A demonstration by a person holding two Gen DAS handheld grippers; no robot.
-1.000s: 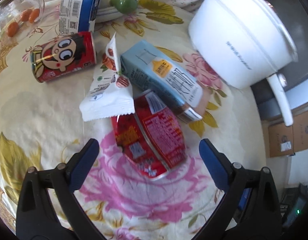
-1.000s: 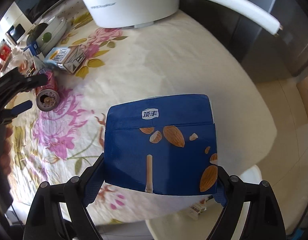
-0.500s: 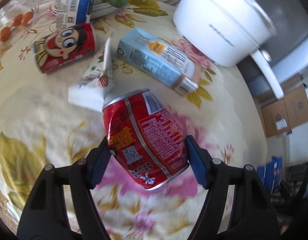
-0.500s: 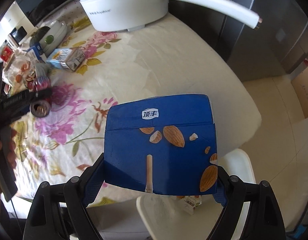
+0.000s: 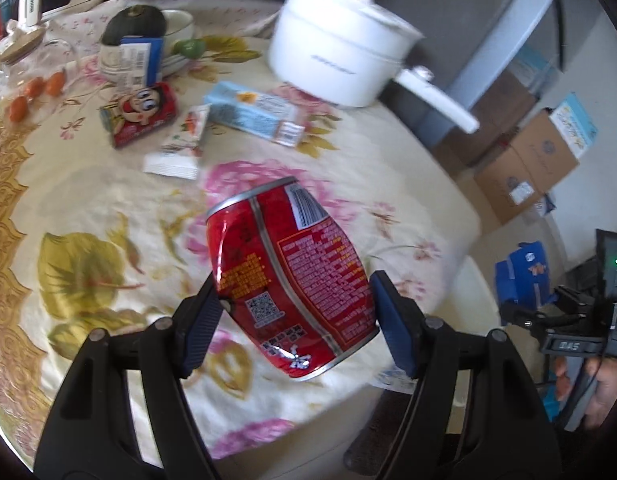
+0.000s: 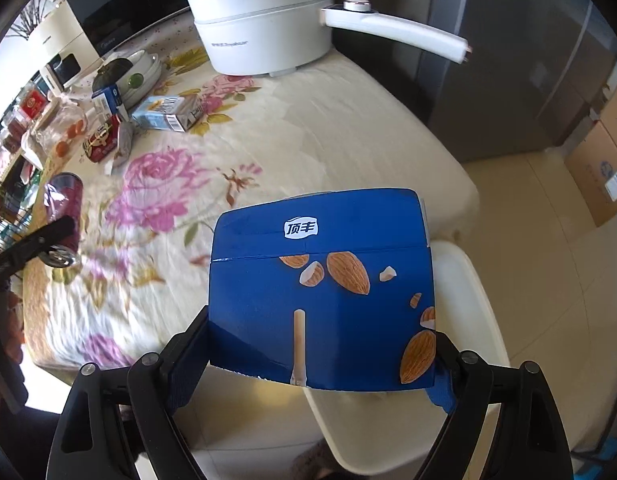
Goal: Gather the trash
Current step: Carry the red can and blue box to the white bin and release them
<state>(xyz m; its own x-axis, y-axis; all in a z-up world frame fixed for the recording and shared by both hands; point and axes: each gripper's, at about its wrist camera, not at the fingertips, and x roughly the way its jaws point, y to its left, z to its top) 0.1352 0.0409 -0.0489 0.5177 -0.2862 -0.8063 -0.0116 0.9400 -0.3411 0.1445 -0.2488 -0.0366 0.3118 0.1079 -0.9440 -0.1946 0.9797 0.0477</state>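
Red and dented, the crushed can (image 5: 289, 276) sits clamped between the blue-padded fingers (image 5: 198, 326) of the left gripper (image 5: 294, 320), narrowed onto its sides and holding it lifted above the floral surface (image 5: 108, 208). Its printed label and barcode face the camera, and its silver base rim points down toward the near edge of the surface. Farther back on the surface lie a white wrapper (image 5: 179, 148), a cartoon-faced red can (image 5: 142, 114) and a pale blue carton (image 5: 255, 114), near a white pot (image 5: 340, 64) at the far edge. The right gripper (image 6: 320, 354) has its fingers (image 6: 188, 364) pressed against the two sides of a blue snack box (image 6: 322, 300) printed with almonds. The box is held off the surface, past its near right corner, over a white chair seat (image 6: 460, 320).
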